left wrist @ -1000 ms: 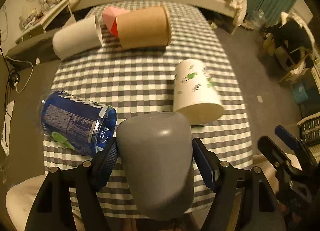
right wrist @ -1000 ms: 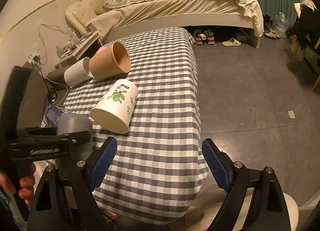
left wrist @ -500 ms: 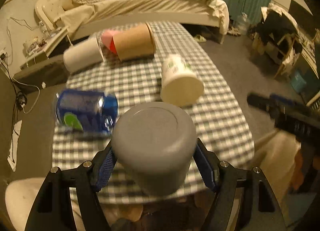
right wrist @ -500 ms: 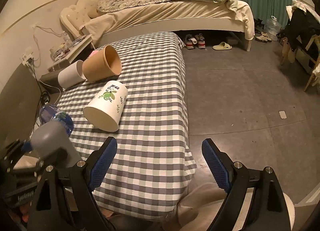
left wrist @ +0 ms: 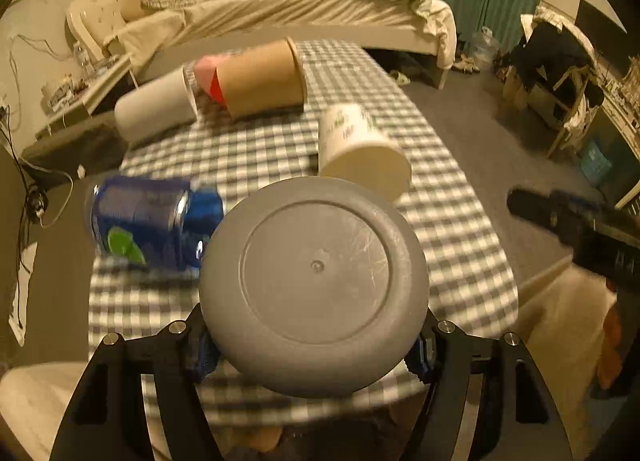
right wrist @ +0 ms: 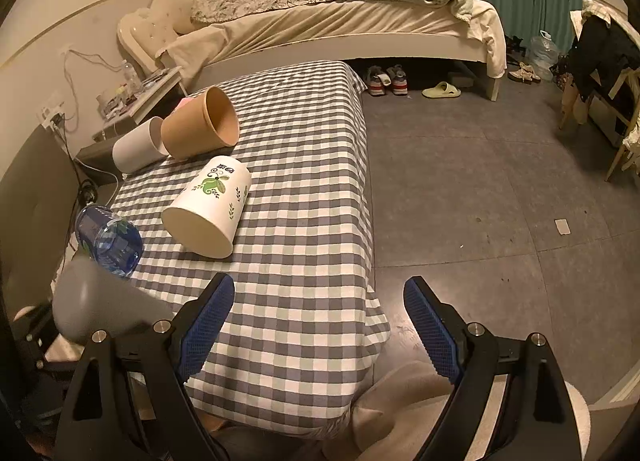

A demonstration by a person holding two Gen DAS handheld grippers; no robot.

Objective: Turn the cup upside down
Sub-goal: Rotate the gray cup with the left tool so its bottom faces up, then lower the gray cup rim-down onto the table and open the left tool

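Grey plastic cup (left wrist: 315,289), clamped between the blue-padded fingers of the left gripper (left wrist: 314,345), raised above the near end of the grey-and-white checked tablecloth (right wrist: 304,189). Round flat base turned straight toward the left wrist lens, long axis along the fingers, mouth hidden behind. From the right wrist view, seen as a blurred grey body (right wrist: 100,301) at lower left, just beside the blue plastic bottle (right wrist: 110,235). Right gripper (right wrist: 318,325) spread wide, holding nothing, poised over the table's near right corner. Counted on the cloth, all on their sides: one white paper cup with green leaf print (right wrist: 208,207), one brown paper cup (right wrist: 202,123), one plain white cup (right wrist: 138,145), one blue bottle. Brown cup's interior bare as far as visible. Pink-and-red object (left wrist: 208,79) between plain white cup and brown cup, identity unclear.
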